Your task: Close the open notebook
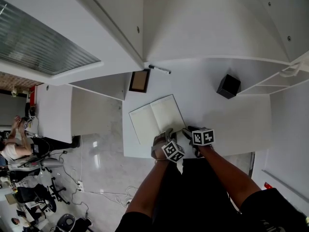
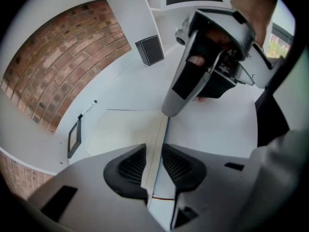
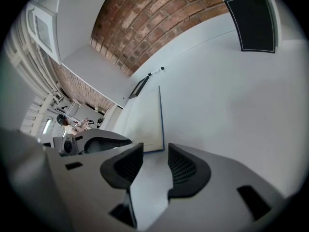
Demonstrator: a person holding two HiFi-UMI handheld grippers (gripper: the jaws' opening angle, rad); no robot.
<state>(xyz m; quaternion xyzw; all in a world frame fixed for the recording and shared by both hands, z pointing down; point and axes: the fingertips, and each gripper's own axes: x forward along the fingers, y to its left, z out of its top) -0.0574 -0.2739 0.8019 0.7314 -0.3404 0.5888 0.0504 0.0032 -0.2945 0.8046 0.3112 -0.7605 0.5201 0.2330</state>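
Here, the open notebook (image 1: 155,116) lies spread on the white table (image 1: 231,120) close to its near edge. The left gripper (image 2: 154,159) has its jaws part-way apart, straddling the near edge of the right-hand half; a sliver of gap shows by the pads, so no firm pinch yet. The right gripper (image 3: 154,161) is wider open and empty, with bare table between the pads and the notebook's near right corner just ahead. Risks: the left jaws may catch only loose top leaves rather than the cover, creasing or fanning them. With nothing pinning the book, a lift could also drag it over the smooth top towards the table edge. The head view alone gives both pages and the black box (image 1: 228,86), well apart at right. Only the gripper views show the jaw gaps, and the right one the blue cover edge.
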